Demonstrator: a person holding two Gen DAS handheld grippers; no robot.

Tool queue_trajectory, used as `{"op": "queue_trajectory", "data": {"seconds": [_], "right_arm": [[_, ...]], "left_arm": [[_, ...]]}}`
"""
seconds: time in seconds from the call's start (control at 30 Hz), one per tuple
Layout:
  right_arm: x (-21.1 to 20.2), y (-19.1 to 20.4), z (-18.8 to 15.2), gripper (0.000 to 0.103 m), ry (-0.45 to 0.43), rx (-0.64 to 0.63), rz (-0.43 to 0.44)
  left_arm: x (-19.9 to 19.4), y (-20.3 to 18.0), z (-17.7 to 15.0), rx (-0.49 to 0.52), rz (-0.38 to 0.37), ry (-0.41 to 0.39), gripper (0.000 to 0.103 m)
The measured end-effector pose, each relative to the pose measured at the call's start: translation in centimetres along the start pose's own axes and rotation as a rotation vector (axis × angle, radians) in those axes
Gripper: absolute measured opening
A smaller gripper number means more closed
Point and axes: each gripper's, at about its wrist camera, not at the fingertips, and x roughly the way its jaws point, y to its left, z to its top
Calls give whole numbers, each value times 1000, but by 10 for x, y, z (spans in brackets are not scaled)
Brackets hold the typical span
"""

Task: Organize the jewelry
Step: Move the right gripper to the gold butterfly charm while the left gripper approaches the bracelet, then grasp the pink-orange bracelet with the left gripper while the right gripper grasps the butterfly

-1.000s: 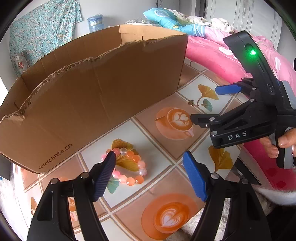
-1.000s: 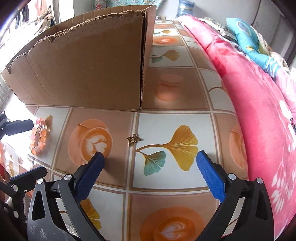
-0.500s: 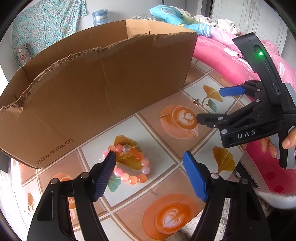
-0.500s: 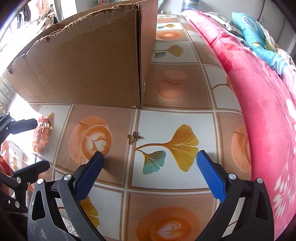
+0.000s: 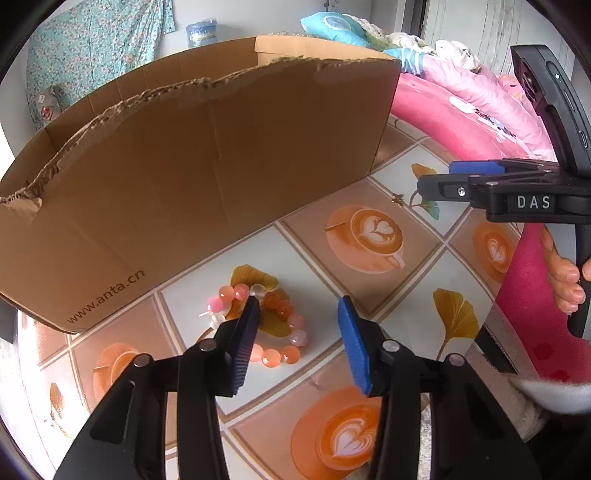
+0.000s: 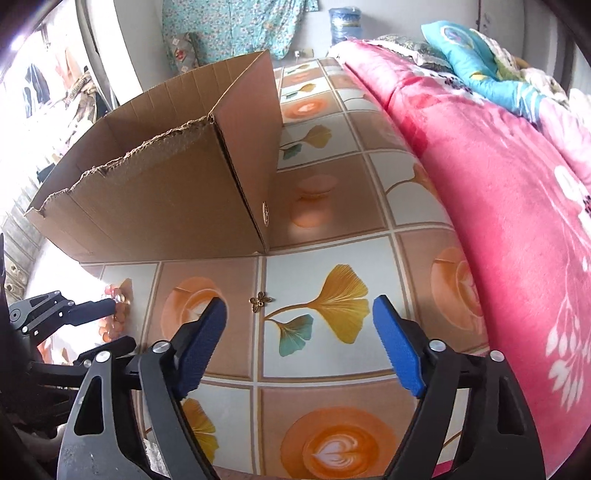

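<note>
A pink floral blanket (image 6: 498, 206) fills the right of the frame; a blue water jug (image 6: 345, 22) and teal floral cloth (image 6: 236, 26) sit along the top.

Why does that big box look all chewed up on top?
The cardboard box has its front flap torn off, so the top edge is ragged. Also, a bead bracelet and a small butterfly charm lie loose on the patterned floor mat.

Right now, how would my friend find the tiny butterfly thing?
Find the big cardboard box on the patterned floor. Just in front of its near corner, a pale tile shows a yellow leaf; the little bronze butterfly charm lies at that tile's left edge. Unlike the pink bead bracelet, it is metal and flat.
</note>
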Motion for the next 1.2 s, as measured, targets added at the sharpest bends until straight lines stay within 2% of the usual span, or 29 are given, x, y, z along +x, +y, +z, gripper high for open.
{"op": "queue_trajectory", "data": {"seconds": [0.07,0.13,0.23,0.37,0.83,0.93,1.2], "right_arm": [[1,6,-2,56,2,-27,20],[4,15,-3,53,1,-57,31],[10,20,-2,41,7,-95,38],[18,24,1,32,10,-141,46],[29,28,6,16,24,-281,61],[30,28,8,10,29,-281,70],[31,24,11,10,39,-233,109]], "left_arm": [[0,1,-1,10,20,-7,34],[-2,3,-2,6,26,-11,31],[-1,7,-2,-3,40,-13,23],[-3,14,-4,-19,51,-13,23],[-3,18,-4,-22,51,-18,23],[-3,16,-4,-20,53,-20,23],[-4,17,-4,-21,53,-20,23]]}}
